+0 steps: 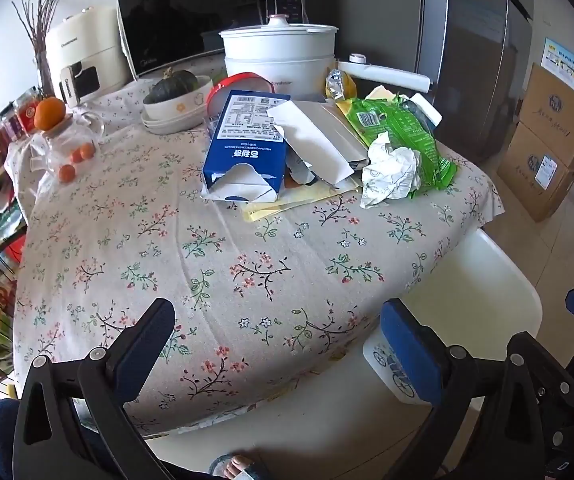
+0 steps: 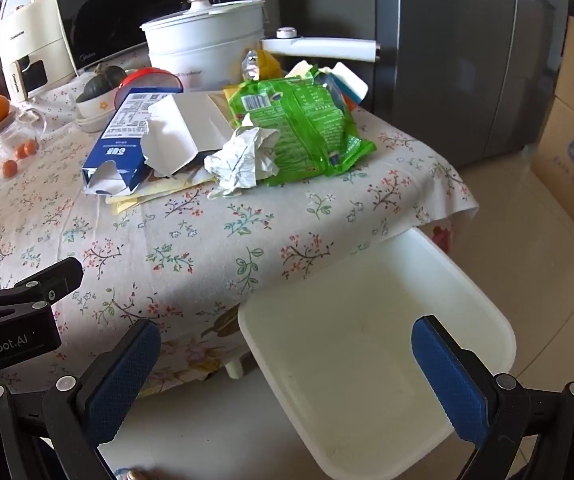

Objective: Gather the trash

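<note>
A heap of trash lies at the far side of the floral tablecloth [image 1: 207, 280]: a torn blue carton [image 1: 243, 148] [image 2: 119, 136], a ripped white paper box [image 1: 319, 140] [image 2: 183, 128], a crumpled white paper [image 1: 391, 172] [image 2: 243, 160], a green plastic bag [image 1: 403, 136] [image 2: 303, 128] and yellow sheets [image 1: 287, 204] underneath. A white bin [image 2: 367, 360] [image 1: 487, 280] sits below the table's near right corner. My left gripper [image 1: 279, 340] hangs open over the near table edge, with nothing between its fingers. My right gripper [image 2: 287, 380] is open above the bin, holding nothing.
Behind the heap stand a white cooking pot [image 1: 279, 56], a microwave [image 1: 207, 16], a white appliance [image 1: 83, 52] and a bowl with a squash [image 1: 175, 96]. A glass jar with oranges [image 1: 59, 136] is at the left. A grey fridge [image 2: 467, 60] and cardboard boxes [image 1: 547, 140] stand at the right.
</note>
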{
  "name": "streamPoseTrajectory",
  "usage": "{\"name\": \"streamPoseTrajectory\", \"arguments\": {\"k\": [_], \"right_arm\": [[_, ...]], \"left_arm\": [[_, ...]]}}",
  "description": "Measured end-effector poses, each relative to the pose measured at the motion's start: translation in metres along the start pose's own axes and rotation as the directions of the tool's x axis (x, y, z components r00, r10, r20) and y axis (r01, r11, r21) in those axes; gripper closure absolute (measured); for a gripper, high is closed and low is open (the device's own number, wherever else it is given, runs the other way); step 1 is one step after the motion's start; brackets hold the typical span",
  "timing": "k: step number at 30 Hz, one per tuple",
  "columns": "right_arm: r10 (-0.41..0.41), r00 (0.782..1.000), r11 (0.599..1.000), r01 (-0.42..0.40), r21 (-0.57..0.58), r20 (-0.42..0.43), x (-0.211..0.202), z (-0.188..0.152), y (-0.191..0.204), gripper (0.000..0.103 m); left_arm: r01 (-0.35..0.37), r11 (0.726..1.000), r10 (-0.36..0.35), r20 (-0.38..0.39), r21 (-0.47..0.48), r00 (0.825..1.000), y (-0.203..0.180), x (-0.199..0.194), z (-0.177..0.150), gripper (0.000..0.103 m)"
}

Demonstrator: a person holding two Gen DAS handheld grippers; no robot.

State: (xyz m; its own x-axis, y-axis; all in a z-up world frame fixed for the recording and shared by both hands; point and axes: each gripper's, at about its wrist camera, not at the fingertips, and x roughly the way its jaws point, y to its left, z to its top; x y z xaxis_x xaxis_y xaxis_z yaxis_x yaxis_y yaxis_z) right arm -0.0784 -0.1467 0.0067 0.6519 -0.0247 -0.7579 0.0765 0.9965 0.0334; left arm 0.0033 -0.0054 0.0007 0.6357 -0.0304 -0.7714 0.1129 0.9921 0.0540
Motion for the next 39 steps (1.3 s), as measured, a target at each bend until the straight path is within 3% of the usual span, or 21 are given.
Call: {"name": "streamPoseTrajectory", "arguments": {"k": [5,12,39], "right_arm": [[0.034,0.999,0.999,-0.034,-0.005,-0.004,0.006,-0.001,0.002,0.0],[0.002,1.0,1.0,-0.002,-0.009,0.019,0.009,-0.001,0.003,0.0],[0.011,1.0,0.999,-0.01,-0.042,0.026,0.016,-0.003,0.013,0.0]], "left_arm": [[0.003,1.0,-0.003,-0.009,-0.006,1.0,0.004,0.006,-0.003,0.0],[0.011,1.0,-0.012,-0.014,-0.026,1.0,0.008,0.011,-0.005,0.0],[0.02,0.999,-0.021,-0.027,-0.039,0.999,0.011,0.018,-0.005,0.0]]}}
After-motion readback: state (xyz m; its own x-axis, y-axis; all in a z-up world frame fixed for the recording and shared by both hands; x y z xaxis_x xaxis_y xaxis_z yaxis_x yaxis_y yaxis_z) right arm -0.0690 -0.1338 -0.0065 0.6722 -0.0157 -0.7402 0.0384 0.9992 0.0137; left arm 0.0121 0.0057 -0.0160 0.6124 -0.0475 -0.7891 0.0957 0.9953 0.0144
